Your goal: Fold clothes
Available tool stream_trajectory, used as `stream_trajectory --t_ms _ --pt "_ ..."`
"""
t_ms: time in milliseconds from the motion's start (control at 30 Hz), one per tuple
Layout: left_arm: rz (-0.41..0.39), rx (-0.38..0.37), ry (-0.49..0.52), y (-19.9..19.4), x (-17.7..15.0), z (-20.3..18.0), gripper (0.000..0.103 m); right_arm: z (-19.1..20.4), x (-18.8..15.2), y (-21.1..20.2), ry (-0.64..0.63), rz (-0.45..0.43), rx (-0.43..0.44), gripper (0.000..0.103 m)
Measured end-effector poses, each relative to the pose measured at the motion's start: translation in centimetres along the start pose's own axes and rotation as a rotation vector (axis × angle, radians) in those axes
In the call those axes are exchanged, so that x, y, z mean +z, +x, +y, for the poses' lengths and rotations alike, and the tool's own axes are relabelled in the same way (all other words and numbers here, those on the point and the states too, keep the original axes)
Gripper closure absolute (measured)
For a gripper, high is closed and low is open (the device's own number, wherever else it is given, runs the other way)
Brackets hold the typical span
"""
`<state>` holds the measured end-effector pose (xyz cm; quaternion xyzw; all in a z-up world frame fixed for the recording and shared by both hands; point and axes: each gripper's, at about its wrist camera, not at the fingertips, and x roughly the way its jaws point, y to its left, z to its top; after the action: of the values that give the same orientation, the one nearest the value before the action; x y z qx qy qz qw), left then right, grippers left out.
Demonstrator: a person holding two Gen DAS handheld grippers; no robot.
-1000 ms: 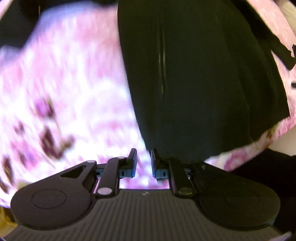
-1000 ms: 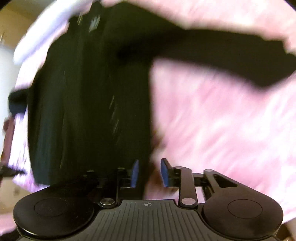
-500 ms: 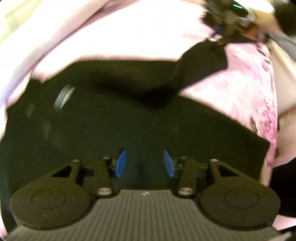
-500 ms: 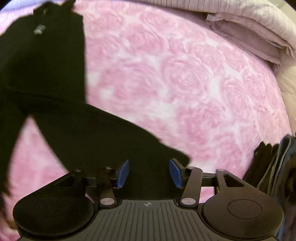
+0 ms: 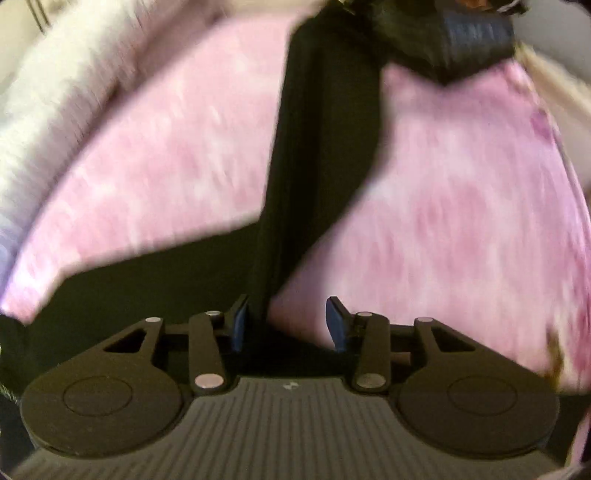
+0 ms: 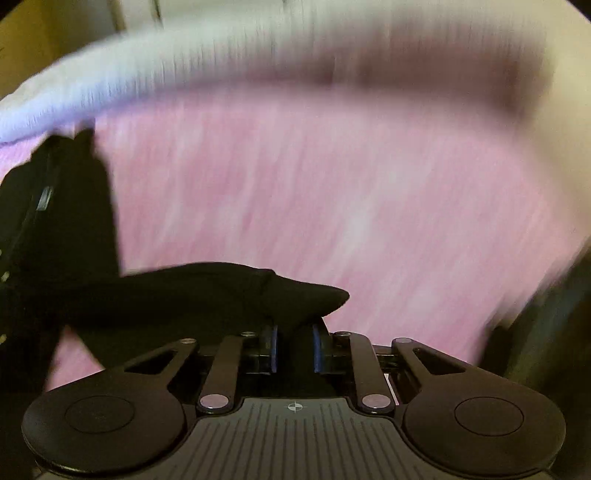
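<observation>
Pink, rose-patterned bedding (image 5: 177, 155) fills most of the left wrist view, smeared by motion blur. Across it lies the black garment (image 5: 321, 122), its body spread low at the left and a long sleeve running up toward the top edge, where the right gripper (image 5: 436, 26) appears as a dark blurred shape at the sleeve's far end. The left gripper (image 5: 286, 321) hangs over the spot where sleeve meets body; its blue-padded jaws stand wide apart, released, with the sleeve's base just beside the left pad and pink bedding showing in the gap. A pale striped quilt (image 5: 48, 96) lies bunched along the upper left.

Seen from the right wrist, the right gripper (image 6: 294, 347) has its blue pads drawn close with black fabric between them: it is clenched on the end of the black garment (image 6: 207, 295), whose sleeve tip bulges out above the pads and trails away to the left. More of the garment lies dark at the left edge. The pink bedding (image 6: 351, 192) stretches beyond, blurred, with the pale quilt (image 6: 147, 70) heaped along the far side.
</observation>
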<state>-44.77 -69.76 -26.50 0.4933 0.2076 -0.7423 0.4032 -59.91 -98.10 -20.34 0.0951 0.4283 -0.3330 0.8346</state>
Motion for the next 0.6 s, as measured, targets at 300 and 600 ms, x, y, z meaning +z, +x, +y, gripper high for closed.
stream_trajectory --t_ms 300,600 --pt "-0.063 -0.079 -0.112 2.5 3.9 -1.1 0.046 -0.3 1.5 -2.2 -0.187 -0.208 -0.351 0.054" --pt "-0.078 -0.125 -0.135 3.1 2.9 -2.6 0.049 0.6 -2.8 -1.2 0.343 -0.027 -0.033 0.042"
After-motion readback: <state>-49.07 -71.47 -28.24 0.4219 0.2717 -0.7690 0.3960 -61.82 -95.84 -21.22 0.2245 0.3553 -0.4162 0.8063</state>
